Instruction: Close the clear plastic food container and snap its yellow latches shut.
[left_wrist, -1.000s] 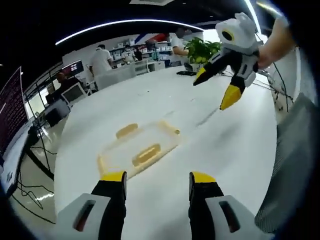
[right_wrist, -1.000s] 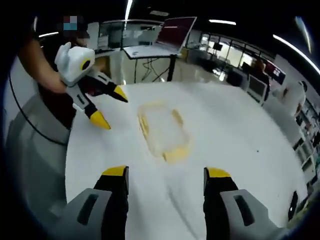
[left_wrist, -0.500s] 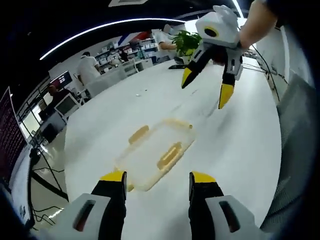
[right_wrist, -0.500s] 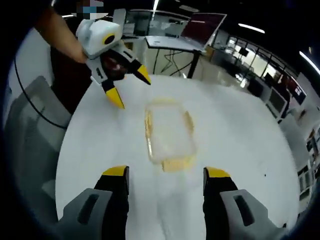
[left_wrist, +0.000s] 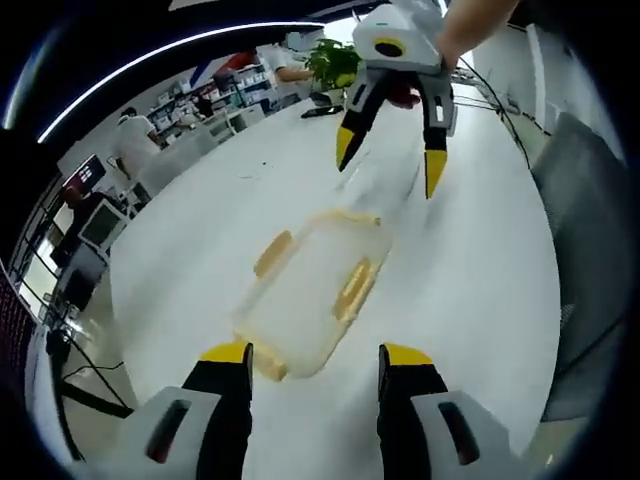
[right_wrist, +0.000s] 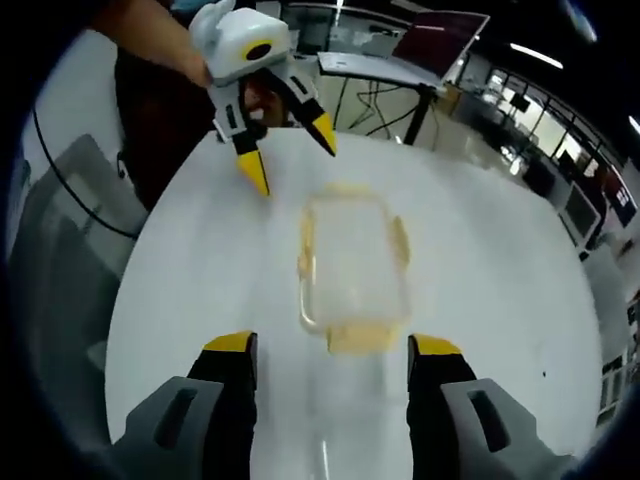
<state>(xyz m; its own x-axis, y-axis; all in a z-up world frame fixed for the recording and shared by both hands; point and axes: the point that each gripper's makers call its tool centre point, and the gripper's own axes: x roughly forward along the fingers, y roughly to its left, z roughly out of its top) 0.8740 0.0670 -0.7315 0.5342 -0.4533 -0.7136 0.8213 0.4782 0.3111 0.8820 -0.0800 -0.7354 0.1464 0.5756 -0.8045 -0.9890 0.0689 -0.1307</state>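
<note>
The clear plastic container (left_wrist: 310, 290) lies flat on the white table (left_wrist: 470, 300), its lid on, with yellow latches (left_wrist: 353, 288) along its sides and ends. It lies in the right gripper view too, container (right_wrist: 352, 258) just beyond my jaws. My left gripper (left_wrist: 314, 358) is open, empty, its tips just short of the container's near end. My right gripper (right_wrist: 330, 350) is open and empty at the opposite end. Each gripper appears in the other's view, right gripper (left_wrist: 388, 160) and left gripper (right_wrist: 290, 150), hovering open above the table.
A grey chair (left_wrist: 590, 250) stands at the table's edge. Beyond the table are a potted plant (left_wrist: 335, 62), desks with monitors (left_wrist: 100, 222) and people. A laptop on a stand (right_wrist: 440, 40) is behind the table.
Both grippers have swung toward the container's ends and closer to it; the container looks larger and more centred between each pair of jaws. It has not moved.
</note>
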